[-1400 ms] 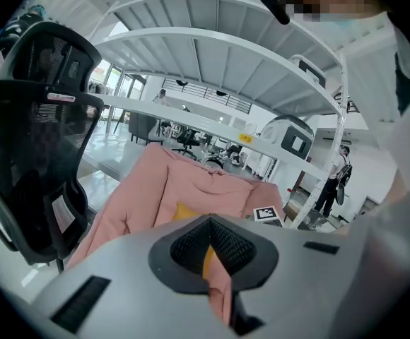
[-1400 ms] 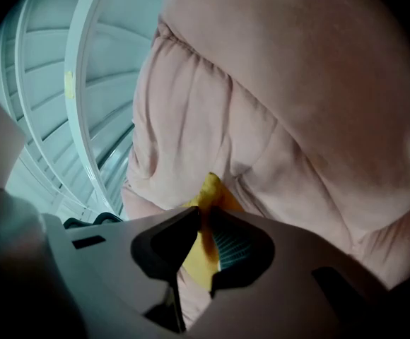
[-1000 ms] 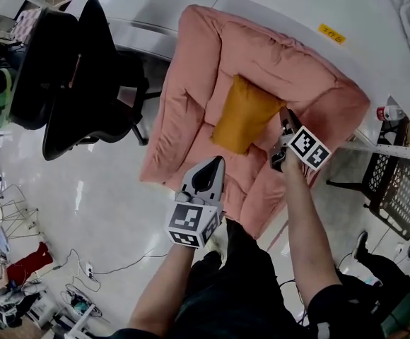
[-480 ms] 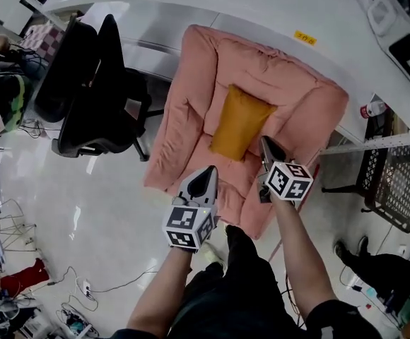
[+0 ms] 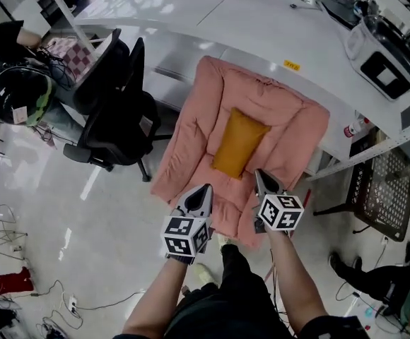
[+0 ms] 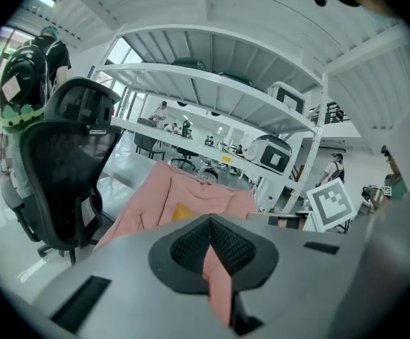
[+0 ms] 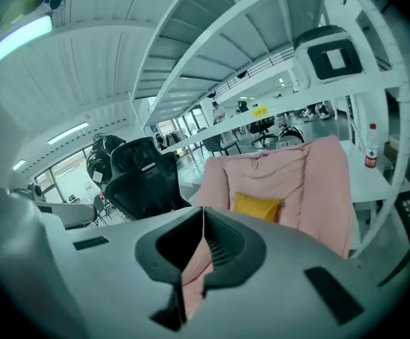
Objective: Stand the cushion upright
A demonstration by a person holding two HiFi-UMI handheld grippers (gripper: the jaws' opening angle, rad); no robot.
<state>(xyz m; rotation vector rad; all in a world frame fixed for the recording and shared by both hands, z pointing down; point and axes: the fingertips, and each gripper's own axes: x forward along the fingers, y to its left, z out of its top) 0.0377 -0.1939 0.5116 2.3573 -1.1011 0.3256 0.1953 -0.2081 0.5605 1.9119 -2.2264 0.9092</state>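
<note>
With my left tongs (image 5: 206, 188) and right tongs (image 5: 259, 174) both clenched on nothing, the mustard cushion (image 5: 239, 143) leaned mid-backrest on the pink padded chair (image 5: 191, 129), where I judged the soft padding might let it slump.

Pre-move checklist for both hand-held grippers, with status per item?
1. Yellow cushion propped upright against the backrest of the pink armchair: ok.
2. Left hand-held gripper has its jaws together with nothing between them: ok.
3. Right hand-held gripper has its jaws together and is empty: ok.
4. Both grippers are apart from the cushion, near the seat's front edge: ok.
5. Black office chair stands apart from the armchair's side: ok.
6. Whether the cushion will stay up unaided: cannot tell.
</note>
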